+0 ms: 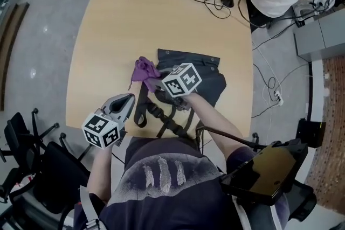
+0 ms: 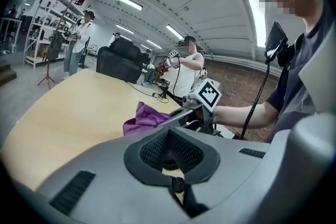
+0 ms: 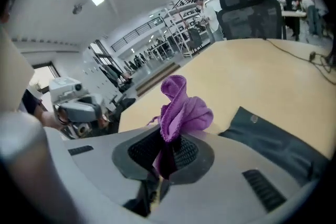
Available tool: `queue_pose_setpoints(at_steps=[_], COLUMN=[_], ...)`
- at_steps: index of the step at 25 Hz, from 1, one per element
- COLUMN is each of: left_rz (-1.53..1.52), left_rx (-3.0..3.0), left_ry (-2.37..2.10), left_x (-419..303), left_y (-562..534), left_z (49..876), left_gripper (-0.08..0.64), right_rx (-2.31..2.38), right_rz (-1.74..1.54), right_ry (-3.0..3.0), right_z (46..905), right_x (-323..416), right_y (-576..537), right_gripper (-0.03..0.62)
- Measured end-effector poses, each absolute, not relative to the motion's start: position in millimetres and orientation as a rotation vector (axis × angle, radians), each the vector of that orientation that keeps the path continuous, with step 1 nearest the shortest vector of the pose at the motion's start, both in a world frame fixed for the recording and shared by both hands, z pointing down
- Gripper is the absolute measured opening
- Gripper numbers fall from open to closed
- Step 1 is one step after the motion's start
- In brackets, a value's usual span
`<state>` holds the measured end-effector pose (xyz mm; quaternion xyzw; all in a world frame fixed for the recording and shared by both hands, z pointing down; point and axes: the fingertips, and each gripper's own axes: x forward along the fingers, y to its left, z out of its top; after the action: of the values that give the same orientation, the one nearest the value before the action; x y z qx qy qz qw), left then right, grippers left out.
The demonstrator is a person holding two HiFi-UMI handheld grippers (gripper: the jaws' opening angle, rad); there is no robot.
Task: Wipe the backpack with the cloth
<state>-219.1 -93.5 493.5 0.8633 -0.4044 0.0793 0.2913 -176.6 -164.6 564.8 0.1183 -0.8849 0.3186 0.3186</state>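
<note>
Left gripper point(image 1: 130, 100), grey moulded plastic with a black-and-white marker cube: mesh-textured black pads drawn together, nothing pinched. It sits over the near table edge, with black webbing straps point(image 1: 161, 115) just to its right. Right gripper point(image 1: 154, 83): jaws clamped on a crumpled purple microfibre cloth point(image 1: 144, 69), which bunches up just past its tips. The dark grey woven-fabric backpack point(image 1: 210, 70) lies flat under and to the right of that gripper, with a round stud point(image 1: 170, 52) on its far flap. Pale wood-laminate table point(image 1: 135, 13) underneath.
</note>
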Motion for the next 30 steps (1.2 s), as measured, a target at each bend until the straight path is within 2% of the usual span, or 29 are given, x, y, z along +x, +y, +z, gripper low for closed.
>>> queue_pose_setpoints(at_steps=[4,8,20,30], left_rz=[0.229,0.251,0.317,0.352], left_rx=[2.299,2.294,2.359,2.353], left_ry=[-1.074,-1.076,-0.978,-0.954], left_x=[-212,-211,-172,-160], left_y=[-93,-97,-106,-98], left_z=[494,495,490,497], left_gripper=[0.007,0.006,0.006,0.007], right_rx=[0.411,0.423,0.465,0.606], right_rz=[0.565,0.448,0.324,0.307], right_ry=[-2.156,-2.080,-2.047,-1.903], right_z=[603,617,618,631], right_x=[-148,-128,-93,5], right_y=[-188,-191,-202,-223], right_gripper=[0.037,0.037,0.032,0.031])
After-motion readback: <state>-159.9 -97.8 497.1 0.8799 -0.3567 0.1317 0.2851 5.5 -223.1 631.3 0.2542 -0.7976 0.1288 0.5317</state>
